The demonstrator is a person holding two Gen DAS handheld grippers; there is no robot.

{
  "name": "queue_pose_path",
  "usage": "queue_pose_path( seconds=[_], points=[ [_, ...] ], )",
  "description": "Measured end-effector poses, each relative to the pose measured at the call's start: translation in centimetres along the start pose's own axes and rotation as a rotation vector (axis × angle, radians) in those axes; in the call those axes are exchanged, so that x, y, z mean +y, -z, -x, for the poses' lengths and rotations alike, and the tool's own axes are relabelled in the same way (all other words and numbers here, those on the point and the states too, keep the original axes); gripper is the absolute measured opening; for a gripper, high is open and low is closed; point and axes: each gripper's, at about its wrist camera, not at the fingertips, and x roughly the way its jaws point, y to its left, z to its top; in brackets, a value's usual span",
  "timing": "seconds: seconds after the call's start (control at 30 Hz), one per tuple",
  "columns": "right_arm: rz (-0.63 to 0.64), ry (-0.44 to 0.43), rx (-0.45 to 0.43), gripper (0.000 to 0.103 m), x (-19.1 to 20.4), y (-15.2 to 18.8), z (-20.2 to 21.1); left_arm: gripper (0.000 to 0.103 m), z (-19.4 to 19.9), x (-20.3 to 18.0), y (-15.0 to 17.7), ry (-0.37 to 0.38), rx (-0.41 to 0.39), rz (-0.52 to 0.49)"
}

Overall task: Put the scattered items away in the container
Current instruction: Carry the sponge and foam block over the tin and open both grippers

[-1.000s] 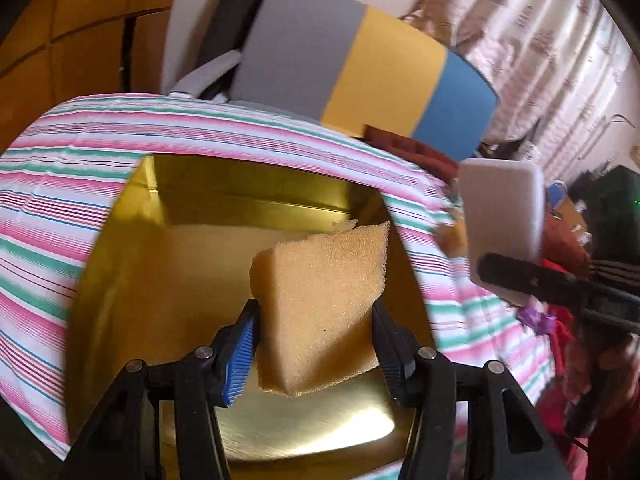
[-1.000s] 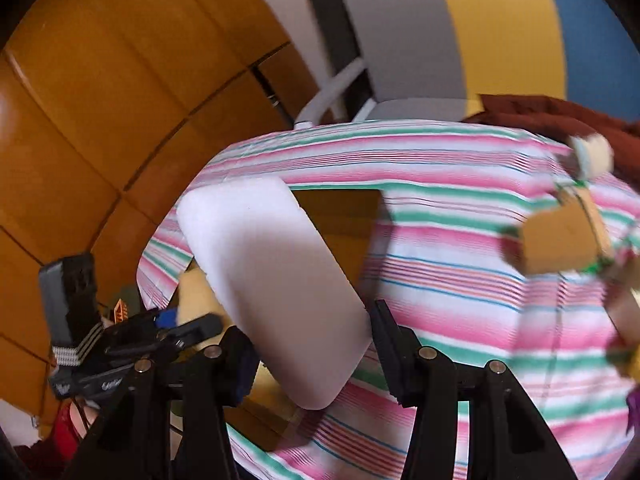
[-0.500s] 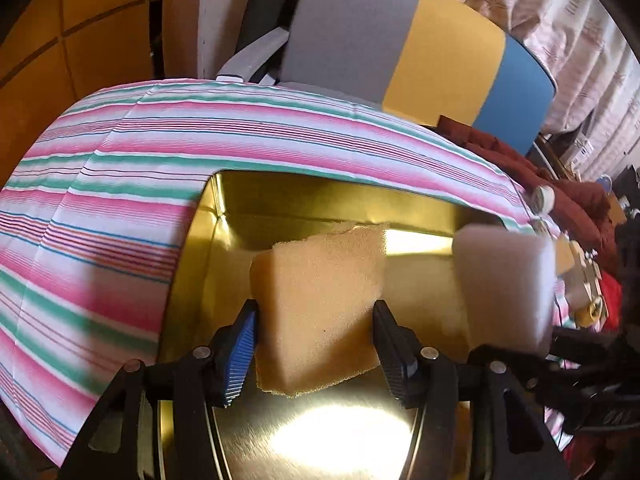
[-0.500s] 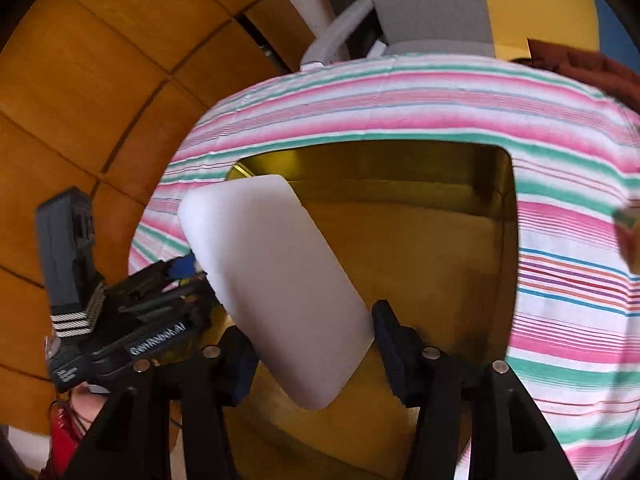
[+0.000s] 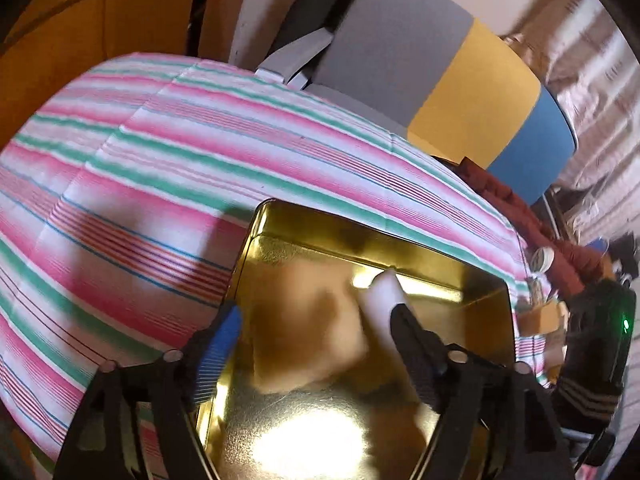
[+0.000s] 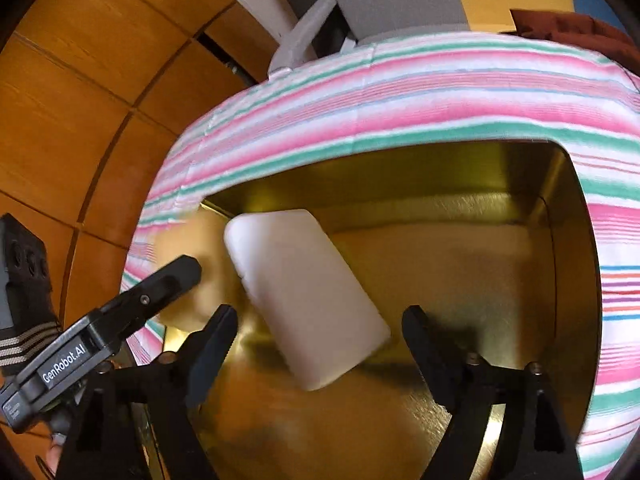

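A gold metal tin (image 5: 360,240) sits on the striped cloth, and both grippers hang over it. My left gripper (image 5: 320,340) has its jaws opening. A blurred yellow sponge (image 5: 304,328) lies loose between them, clear of both pads, over the tin floor. My right gripper (image 6: 320,336) is opening too. The white sponge (image 6: 304,300) rests tilted inside the tin (image 6: 400,168), free of the pads. That white sponge (image 5: 382,300) also shows beside the yellow one in the left wrist view. One finger (image 6: 172,280) of the left gripper reaches in from the left.
The pink, green and white striped tablecloth (image 5: 160,184) covers the table around the tin. A chair with a grey, yellow and blue back (image 5: 460,80) stands behind it. Wooden wall panels (image 6: 80,100) lie to the left. Small clutter (image 5: 544,312) sits at the table's right edge.
Both grippers came further over the tin and sank a little. Their jaws spread and let go of the yellow and the white sponge, which now lie in the tin.
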Motion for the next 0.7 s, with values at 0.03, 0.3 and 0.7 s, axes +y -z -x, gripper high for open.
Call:
queue_pose_path(
  seconds=[0.03, 0.3, 0.7],
  points=[
    [0.011, -0.002, -0.004, 0.086, 0.2, 0.1, 0.3, 0.08, -0.1, 0.1, 0.0, 0.01, 0.009, 0.009],
    [0.104, 0.014, -0.075, 0.088, 1.3, 1.5, 4.0, 0.08, 1.7, -0.7, 0.6, -0.06, -0.079, -0.002],
    [0.216, 0.023, -0.176, 0.09, 1.0, 4.7, 9.8, 0.078, 3.6, -3.1, 5.4, 0.102, -0.098, 0.044]
  ],
)
